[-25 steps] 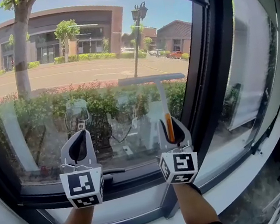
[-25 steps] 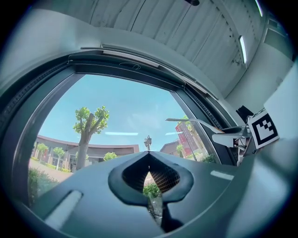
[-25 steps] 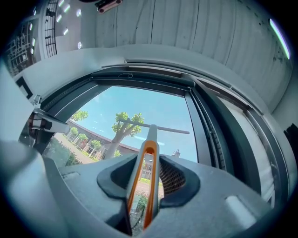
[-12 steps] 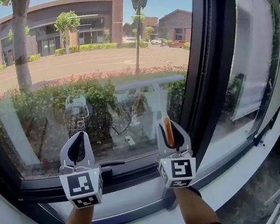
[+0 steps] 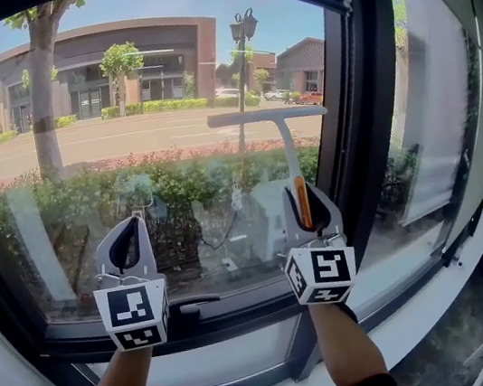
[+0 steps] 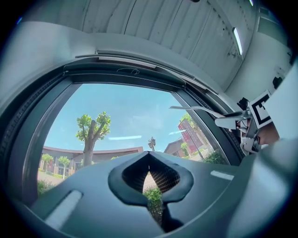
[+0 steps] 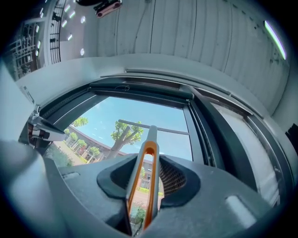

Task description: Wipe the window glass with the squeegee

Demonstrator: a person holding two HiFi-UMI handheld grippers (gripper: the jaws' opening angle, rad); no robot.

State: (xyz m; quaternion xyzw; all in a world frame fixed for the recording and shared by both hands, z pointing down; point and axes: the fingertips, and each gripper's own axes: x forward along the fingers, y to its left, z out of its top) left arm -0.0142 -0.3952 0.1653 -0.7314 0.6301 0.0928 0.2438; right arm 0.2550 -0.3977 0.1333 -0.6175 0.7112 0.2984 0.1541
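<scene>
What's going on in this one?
A person faces a window with a gripper in each hand. The right tongs are shut on the orange handle of a squeegee, held upright with its blade crosswise in front of the window glass, close to the dark frame. Whether the blade touches the pane can't be told. The left tongs are shut on nothing, raised alongside.

squeegee point(image 5: 286, 148) upright against window glass point(image 5: 141, 140)
</scene>
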